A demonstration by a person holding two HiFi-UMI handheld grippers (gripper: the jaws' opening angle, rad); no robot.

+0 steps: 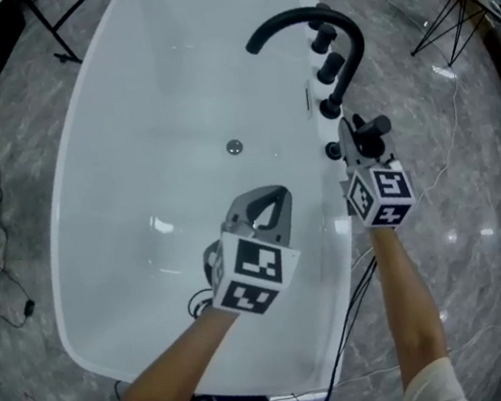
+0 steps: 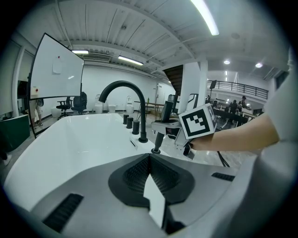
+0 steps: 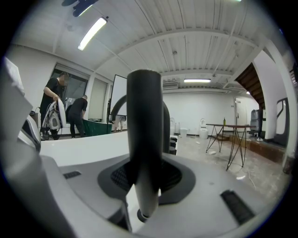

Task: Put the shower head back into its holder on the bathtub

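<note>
Black shower head (image 3: 144, 139) held upright at its holder (image 2: 156, 150) on the rim of the bathtub (image 1: 117, 141).
In the head view the shower head is largely hidden behind the right gripper (image 3: 144, 186). In the right gripper view only a sliver of the holder's ring is seen under the tapered tip, so whether the tip is seated cannot be told. The right gripper's jaws are clamped on the handle, held partly apart by it. The left gripper (image 2: 149, 157) is seen over the tub's basin, jaws closed together on nothing.
</note>
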